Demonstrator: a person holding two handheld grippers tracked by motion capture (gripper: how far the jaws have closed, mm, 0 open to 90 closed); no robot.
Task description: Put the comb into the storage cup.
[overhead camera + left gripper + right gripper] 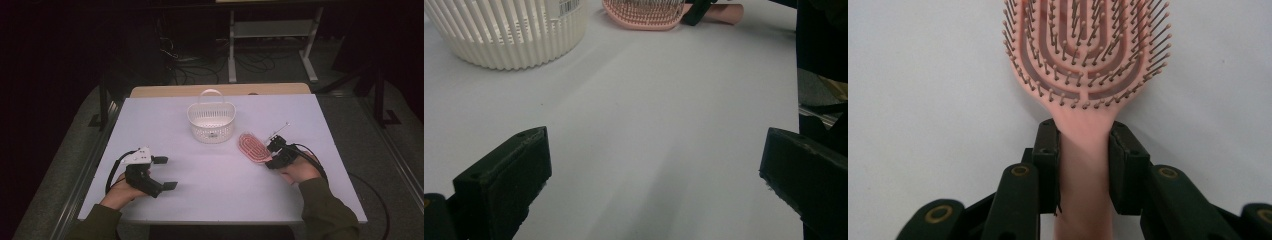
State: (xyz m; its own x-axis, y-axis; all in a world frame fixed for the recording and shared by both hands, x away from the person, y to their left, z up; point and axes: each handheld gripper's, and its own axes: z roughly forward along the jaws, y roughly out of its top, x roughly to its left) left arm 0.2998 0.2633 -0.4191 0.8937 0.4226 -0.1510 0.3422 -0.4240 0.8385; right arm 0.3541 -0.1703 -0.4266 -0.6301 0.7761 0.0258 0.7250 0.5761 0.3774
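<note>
A pink hairbrush [251, 146] lies bristles up on the white table [220, 170], right of centre. My right gripper [273, 151] is shut on its handle; in the right gripper view both black pads [1049, 155] press the pink handle [1083, 165] just below the bristled head [1085, 45]. A white slatted basket [211, 121] with a carry handle stands at the table's middle back. My left gripper [166, 173] rests low at the table's front left, open, with nothing between its fingers [506, 180]. The left gripper view shows the basket [509, 35] and the hairbrush [649, 12] ahead.
The table's front edge lies just below both hands. A wooden board [220, 90] sticks out behind the table's far edge. Cables and a white frame [270, 35] stand on the dark floor beyond.
</note>
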